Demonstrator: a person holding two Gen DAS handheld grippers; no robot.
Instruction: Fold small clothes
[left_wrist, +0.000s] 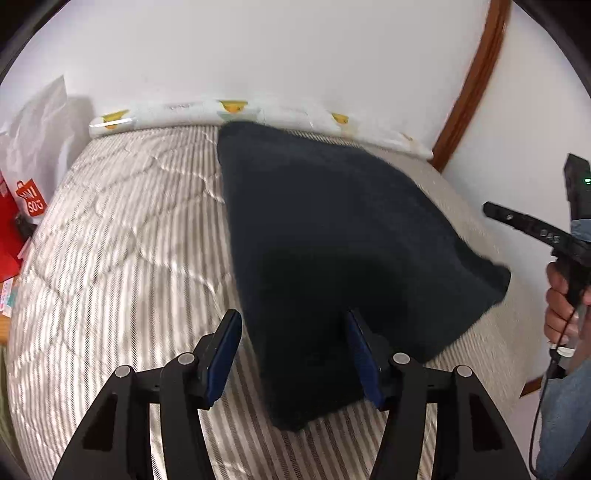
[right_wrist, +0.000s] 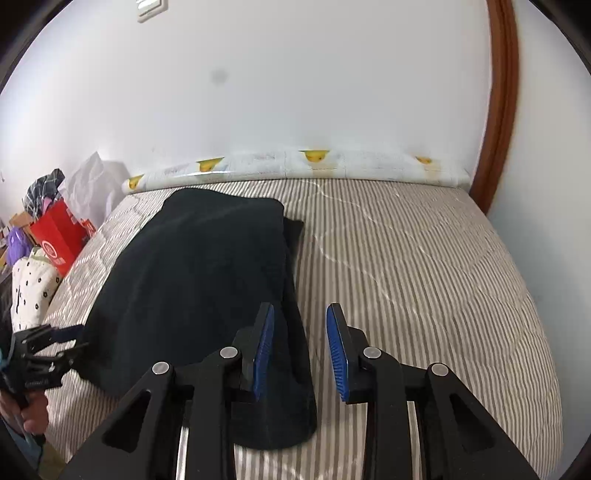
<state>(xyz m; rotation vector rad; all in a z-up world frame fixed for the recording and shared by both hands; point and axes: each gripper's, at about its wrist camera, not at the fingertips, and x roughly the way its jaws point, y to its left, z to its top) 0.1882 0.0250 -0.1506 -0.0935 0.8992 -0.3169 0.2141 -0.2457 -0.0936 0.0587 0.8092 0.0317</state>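
Observation:
A black, fuzzy garment (left_wrist: 332, 221) lies folded into a long strip on the striped mattress (left_wrist: 122, 229), running from the wall toward me. In the left wrist view its near corner lies between the wide-apart fingers of my left gripper (left_wrist: 291, 317), and neither pad presses it. In the right wrist view the garment (right_wrist: 192, 266) reaches under the left finger of my right gripper (right_wrist: 300, 308). Its rounded near end lies in the gap between the pads, which stand apart and do not grip it. My left gripper (right_wrist: 83, 336) shows at the far left, in a hand.
A rolled white mat with yellow prints (right_wrist: 314, 164) lies along the wall at the head of the mattress (right_wrist: 424, 266). A red paper bag (right_wrist: 59, 236), a white plastic bag (right_wrist: 88, 184) and a spotted white cloth (right_wrist: 33, 288) sit left of the bed. A brown wooden door frame (right_wrist: 498, 110) rises on the right.

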